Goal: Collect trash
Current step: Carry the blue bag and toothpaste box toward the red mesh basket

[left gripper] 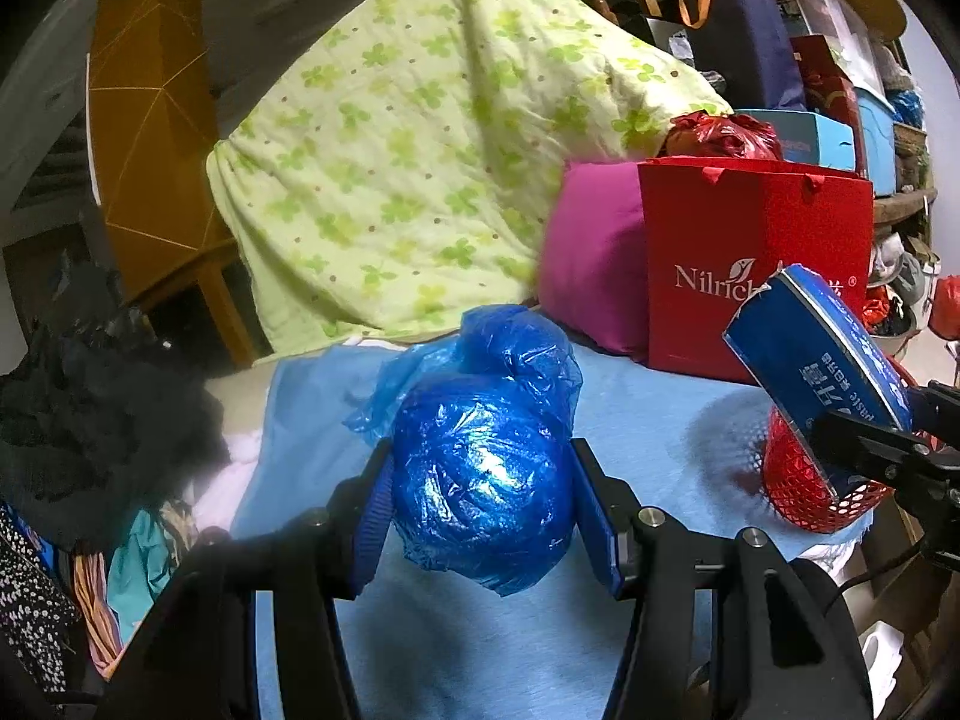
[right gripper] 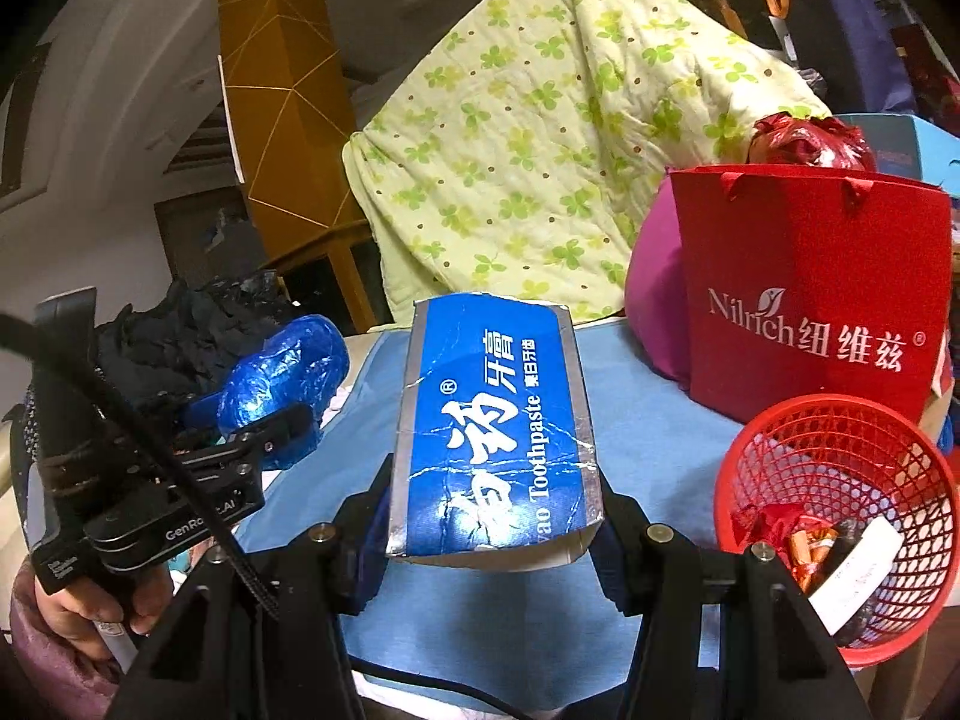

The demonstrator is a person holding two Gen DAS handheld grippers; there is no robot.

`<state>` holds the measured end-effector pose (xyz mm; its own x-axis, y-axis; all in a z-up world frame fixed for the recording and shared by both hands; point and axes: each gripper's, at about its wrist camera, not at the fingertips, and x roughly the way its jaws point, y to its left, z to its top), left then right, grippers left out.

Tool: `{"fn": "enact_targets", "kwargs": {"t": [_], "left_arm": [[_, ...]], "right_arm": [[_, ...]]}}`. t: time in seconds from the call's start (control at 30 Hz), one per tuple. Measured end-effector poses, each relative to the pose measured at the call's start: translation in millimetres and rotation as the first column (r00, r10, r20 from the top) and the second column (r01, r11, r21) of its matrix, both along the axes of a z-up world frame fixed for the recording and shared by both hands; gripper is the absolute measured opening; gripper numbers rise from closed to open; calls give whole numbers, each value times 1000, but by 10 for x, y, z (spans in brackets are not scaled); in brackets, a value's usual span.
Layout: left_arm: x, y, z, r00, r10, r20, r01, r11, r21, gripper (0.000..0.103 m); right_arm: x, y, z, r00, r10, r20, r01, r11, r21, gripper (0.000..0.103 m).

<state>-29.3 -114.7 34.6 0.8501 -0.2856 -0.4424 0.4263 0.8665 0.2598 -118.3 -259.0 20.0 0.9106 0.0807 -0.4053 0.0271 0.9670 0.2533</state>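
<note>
My left claw [left gripper: 483, 501] is closed partway on a knotted blue plastic bag [left gripper: 483, 468], a pad pressed into each flank, the bundle lifted clear of the light blue cloth [left gripper: 648, 420] below. It looks light, soft and slippery; I judge the film could creep between the pads, so the fat middle is the place to hold, not the loose knot at 12 o'clock. My right claw [right gripper: 489, 516] is likewise part-closed, on a blue toothpaste box [right gripper: 492, 426], gripped across its lower end with the torn top pointing to 12. The carton looks empty, creased and easy to crush, so a light squeeze on the side walls should do. The red mesh basket [right gripper: 840, 516] sits at 3 o'clock of the box, wrappers already in it, and looks like where both pieces belong. Behind stand a red Nilrich paper bag [right gripper: 810, 288], a magenta cushion [right gripper: 654, 300] and a clover-print quilt [right gripper: 540, 138] in a cluttered, dim room
</note>
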Motion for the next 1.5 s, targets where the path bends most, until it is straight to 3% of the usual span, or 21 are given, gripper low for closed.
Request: {"fn": "enact_targets", "kwargs": {"t": [1.5], "left_arm": [[-123, -477, -71, 996, -85, -9, 86, 995, 57, 57]], "right_arm": [[-393, -258, 50, 995, -97, 28, 96, 995, 22, 59]]}}
